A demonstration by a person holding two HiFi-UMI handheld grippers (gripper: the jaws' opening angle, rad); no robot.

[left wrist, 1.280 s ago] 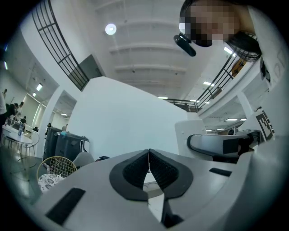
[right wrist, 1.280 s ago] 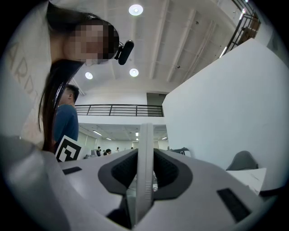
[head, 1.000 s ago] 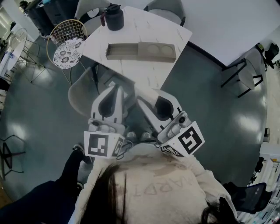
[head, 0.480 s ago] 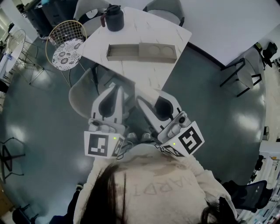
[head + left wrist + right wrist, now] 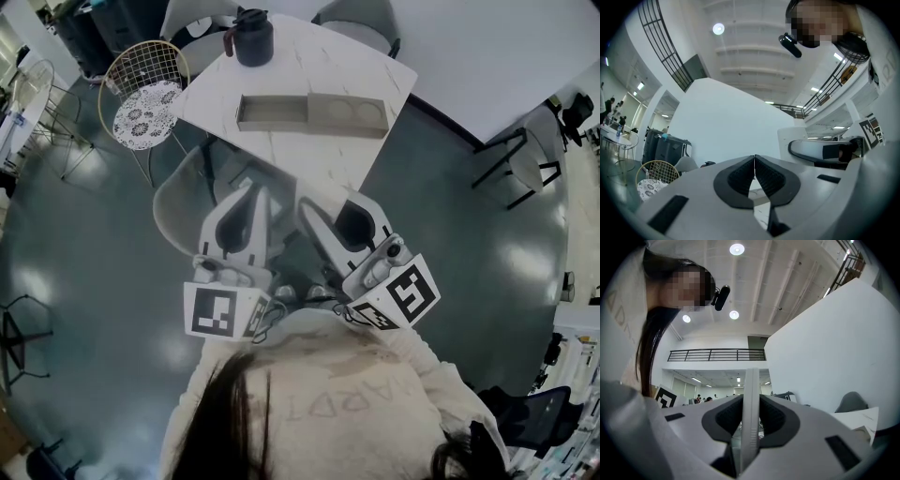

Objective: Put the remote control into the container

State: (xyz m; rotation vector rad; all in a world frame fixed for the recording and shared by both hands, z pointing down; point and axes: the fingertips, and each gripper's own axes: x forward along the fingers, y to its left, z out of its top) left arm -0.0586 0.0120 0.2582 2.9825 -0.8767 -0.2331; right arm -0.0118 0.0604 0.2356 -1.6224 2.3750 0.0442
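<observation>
A slim white remote control [image 5: 750, 413] stands edge-on between the dark pads of my right gripper [image 5: 751, 401], which is shut on it. In the head view that right gripper [image 5: 319, 208] is held close to the person's chest, short of the table. My left gripper [image 5: 255, 192] is beside it. Its jaws [image 5: 754, 161] are shut with the pads touching and nothing between them. The container is a beige tray [image 5: 272, 127] with one long compartment and two round recesses. It lies on the white marble table [image 5: 319, 66] ahead of both grippers.
A black kettle [image 5: 253, 37] stands at the table's far end. A wire chair with a patterned cushion [image 5: 141, 103] is left of the table, and a grey chair [image 5: 183, 202] sits at its near corner. A black stool [image 5: 520, 159] stands on the floor to the right.
Both grippers have edged forward toward the table, and the table with its tray sits slightly lower and further right in the head view. The jaws are unchanged.
</observation>
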